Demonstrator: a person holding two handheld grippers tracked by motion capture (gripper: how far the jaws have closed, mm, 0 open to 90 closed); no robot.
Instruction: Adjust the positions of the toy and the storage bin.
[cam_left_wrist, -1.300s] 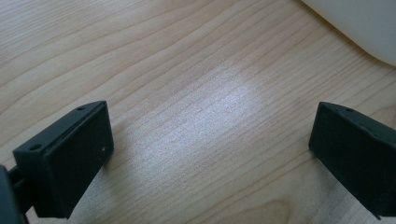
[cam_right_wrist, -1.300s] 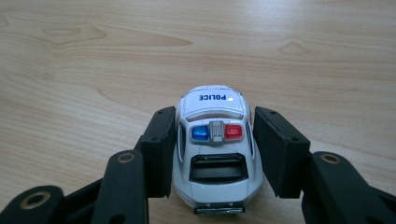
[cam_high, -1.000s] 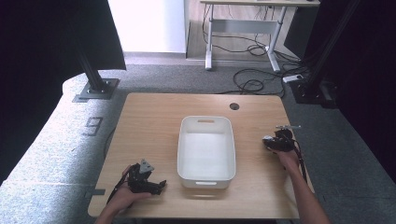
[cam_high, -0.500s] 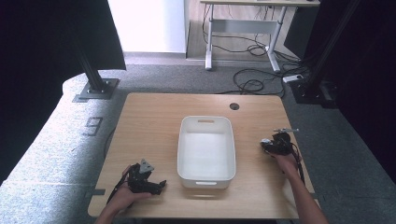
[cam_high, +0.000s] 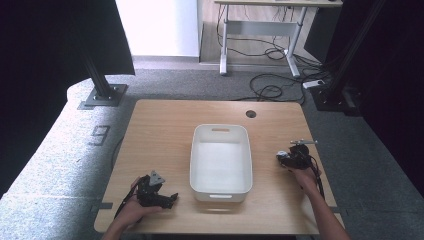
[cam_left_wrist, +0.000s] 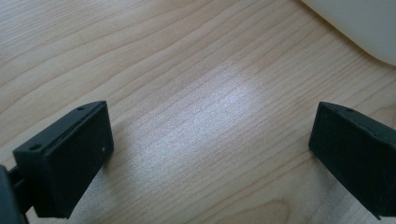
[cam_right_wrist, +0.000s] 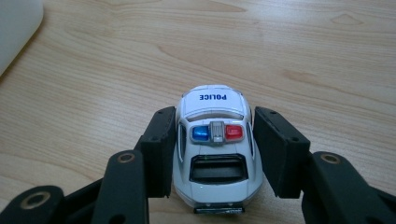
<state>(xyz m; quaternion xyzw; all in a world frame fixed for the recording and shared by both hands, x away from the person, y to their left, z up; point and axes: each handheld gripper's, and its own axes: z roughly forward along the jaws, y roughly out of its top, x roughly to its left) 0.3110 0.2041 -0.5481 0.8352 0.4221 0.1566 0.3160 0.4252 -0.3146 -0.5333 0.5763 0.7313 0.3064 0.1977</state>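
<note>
The right hand-held gripper (cam_right_wrist: 212, 154) is clamping a toy police car (cam_right_wrist: 214, 140) low over the surface (cam_right_wrist: 303, 56), probably needing a lift toward the white bin (cam_high: 221, 157), while the left hand-held gripper (cam_left_wrist: 210, 154) is resting with jaws apart.

The right gripper (cam_high: 289, 157) sits a little nearer the white tub (cam_high: 221, 187) and lower along the table's (cam_high: 165, 125) right side than a second ago; the toy police car (cam_right_wrist: 214, 150) comes along, clamped between its jaws.
</note>
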